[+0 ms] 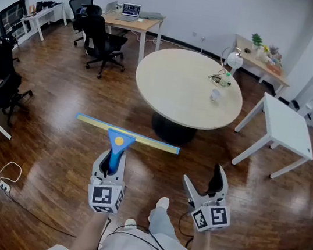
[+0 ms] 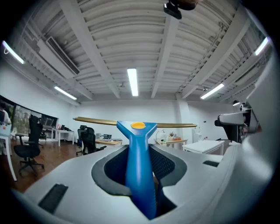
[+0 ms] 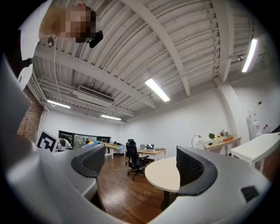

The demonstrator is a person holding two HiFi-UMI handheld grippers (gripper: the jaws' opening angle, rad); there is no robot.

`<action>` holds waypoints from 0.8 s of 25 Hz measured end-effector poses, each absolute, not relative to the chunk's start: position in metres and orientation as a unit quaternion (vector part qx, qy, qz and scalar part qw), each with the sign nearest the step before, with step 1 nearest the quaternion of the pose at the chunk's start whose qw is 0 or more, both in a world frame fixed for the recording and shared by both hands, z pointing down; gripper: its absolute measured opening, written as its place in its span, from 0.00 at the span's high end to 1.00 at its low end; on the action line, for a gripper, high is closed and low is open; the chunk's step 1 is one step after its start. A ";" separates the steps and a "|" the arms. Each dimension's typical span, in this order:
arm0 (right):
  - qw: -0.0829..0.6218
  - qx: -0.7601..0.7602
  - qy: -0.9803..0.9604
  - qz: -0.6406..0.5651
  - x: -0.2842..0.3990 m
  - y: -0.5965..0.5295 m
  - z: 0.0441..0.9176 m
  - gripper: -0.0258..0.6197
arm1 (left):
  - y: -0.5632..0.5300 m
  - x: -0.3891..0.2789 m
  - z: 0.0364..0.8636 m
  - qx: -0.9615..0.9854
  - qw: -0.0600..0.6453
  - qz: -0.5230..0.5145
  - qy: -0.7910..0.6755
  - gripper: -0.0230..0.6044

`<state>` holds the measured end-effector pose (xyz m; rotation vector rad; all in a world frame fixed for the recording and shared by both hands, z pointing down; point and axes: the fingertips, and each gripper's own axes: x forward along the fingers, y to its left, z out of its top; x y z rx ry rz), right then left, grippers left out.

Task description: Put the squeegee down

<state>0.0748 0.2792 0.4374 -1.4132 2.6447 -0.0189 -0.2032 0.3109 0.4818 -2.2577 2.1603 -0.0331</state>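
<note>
Below the head camera, the left gripper is clamped on the blue handle of the squeegee. The tool is held in the air above the wooden floor, short of the round table. The handle runs forward out of the jaws, and the long yellow-edged blade lies crosswise beyond the jaw tips, extending further to the right than to the left. The right gripper hangs beside it on the right, jaws spread, apart from the squeegee and touching nothing. Left gripper view: the squeegee fills the gap between the two dark ribbed pads, its handle rising from the throat of the gripper to a yellow button at the head. The blade spans level across the view just past the jaw tips, and the jaws are closed against both sides of the handle. Right gripper view: the right gripper has its jaws standing wide apart with nothing between them. Only the floor and the round table are seen through the gap.
</note>
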 end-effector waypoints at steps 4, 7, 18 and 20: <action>0.089 -0.477 0.874 -0.018 0.089 0.229 0.442 0.12 | 0.265 -0.200 0.485 -0.722 0.012 -0.008 0.692 0.78; 0.107 -0.474 0.873 -0.023 0.106 0.182 0.437 0.12 | 0.229 -0.190 0.473 -0.719 0.007 -0.014 0.695 0.78; 0.133 -0.469 0.873 -0.031 0.179 0.037 0.449 0.13 | 0.093 -0.126 0.465 -0.715 -0.006 -0.002 0.699 0.77; 0.130 -0.466 0.874 -0.054 0.188 0.024 0.462 0.13 | 0.074 -0.117 0.472 -0.717 -0.028 -0.002 0.697 0.78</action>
